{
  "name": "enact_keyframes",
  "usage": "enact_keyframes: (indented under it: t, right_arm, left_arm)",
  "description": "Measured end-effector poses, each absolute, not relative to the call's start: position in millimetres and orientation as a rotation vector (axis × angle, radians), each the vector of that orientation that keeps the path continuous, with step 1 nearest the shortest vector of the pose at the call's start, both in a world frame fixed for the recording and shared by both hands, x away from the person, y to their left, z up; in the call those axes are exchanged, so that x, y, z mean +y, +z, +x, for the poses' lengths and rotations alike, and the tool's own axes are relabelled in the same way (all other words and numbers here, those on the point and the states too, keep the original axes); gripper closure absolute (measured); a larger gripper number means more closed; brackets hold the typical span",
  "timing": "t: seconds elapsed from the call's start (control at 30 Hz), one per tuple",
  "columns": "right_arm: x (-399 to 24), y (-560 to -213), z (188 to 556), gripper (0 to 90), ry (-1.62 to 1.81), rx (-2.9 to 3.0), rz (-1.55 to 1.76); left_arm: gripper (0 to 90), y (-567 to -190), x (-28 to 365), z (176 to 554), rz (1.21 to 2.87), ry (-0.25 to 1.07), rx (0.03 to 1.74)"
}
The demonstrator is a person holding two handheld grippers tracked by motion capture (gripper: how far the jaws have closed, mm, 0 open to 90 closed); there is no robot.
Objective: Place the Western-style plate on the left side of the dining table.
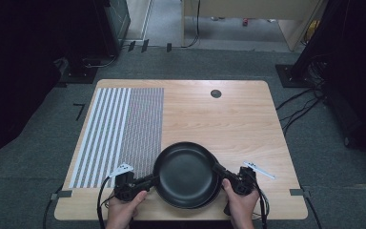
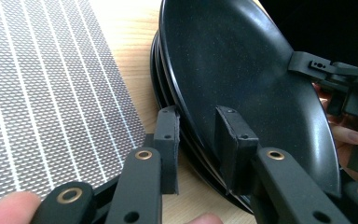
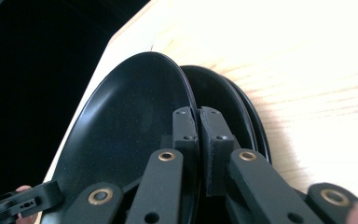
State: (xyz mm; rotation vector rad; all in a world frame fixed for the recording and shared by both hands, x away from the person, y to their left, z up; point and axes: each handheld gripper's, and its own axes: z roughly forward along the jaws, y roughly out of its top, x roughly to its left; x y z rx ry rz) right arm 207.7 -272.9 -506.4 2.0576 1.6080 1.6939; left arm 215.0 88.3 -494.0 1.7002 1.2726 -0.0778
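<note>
Both hands low: right gripper (image 3: 199, 140) clamps top plate (image 1: 185, 172) rim, left gripper (image 2: 198, 140) open astride stack (on desk (image 1: 228, 119))

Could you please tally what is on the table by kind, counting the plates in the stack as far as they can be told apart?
Black plates: 3 by the rims in the left gripper view, top plate, stack
Striped mat: 1
Hand-held grippers: 2, left gripper, right gripper
Total: 6
</note>
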Motion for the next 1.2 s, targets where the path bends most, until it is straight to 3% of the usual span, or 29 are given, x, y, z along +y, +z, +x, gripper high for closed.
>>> enact_keyframes:
  t: [0.7,1.2]
  right_arm:
    - [-265,-489,215,85.6,1.702,1.622,2.047]
    - [-243,-477,240,85.5,1.724,1.672,2.063]
  left_arm:
    - [75.0,-484,98,221,1.624,-0.132,1.315]
    - [75.9,-461,121,236,1.585,-0.081,1.346]
